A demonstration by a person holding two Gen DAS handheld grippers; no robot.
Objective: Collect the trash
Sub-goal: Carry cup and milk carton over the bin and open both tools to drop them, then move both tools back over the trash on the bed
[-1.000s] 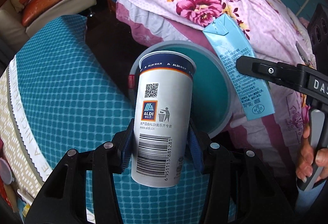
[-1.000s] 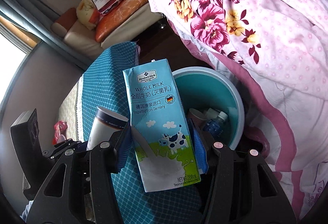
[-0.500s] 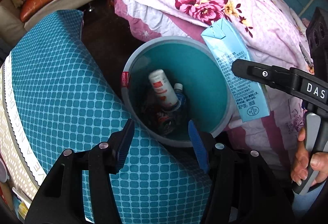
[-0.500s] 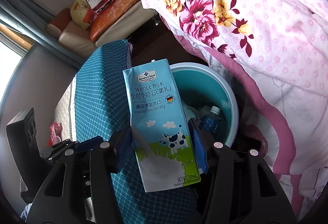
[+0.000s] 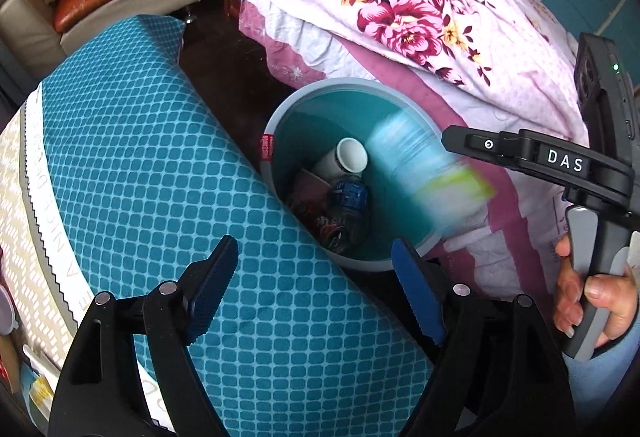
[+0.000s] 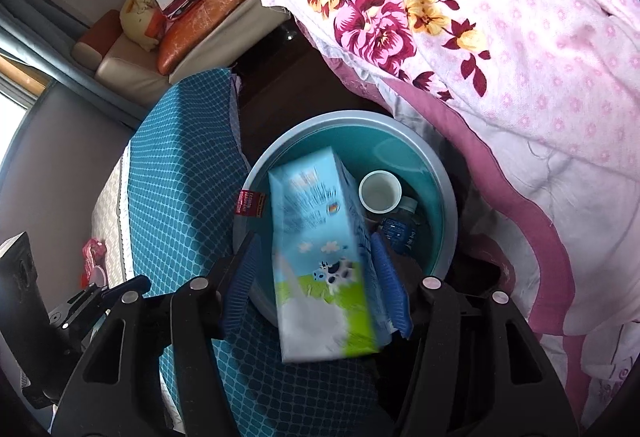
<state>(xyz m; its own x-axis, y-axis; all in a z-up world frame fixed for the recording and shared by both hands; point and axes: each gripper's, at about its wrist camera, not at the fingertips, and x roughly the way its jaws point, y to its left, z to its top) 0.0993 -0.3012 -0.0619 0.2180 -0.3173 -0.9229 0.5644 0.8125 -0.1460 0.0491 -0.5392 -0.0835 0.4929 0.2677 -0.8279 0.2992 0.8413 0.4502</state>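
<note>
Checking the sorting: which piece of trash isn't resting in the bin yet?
The milk carton, blurred above the bin; the cup and bottle already lie inside.

Right gripper (image 6: 316, 281): jaws parted since half a second ago
Milk carton (image 6: 324, 261): released, blurred, tipping toward the bin (image 6: 448, 193)
Paper cup (image 5: 346, 161): shifted inside bin

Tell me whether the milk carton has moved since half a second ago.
Yes. The milk carton has tilted and slid forward toward the teal bin, motion-blurred between the right gripper and its spread fingers; earlier it stood upright, clamped.
</note>
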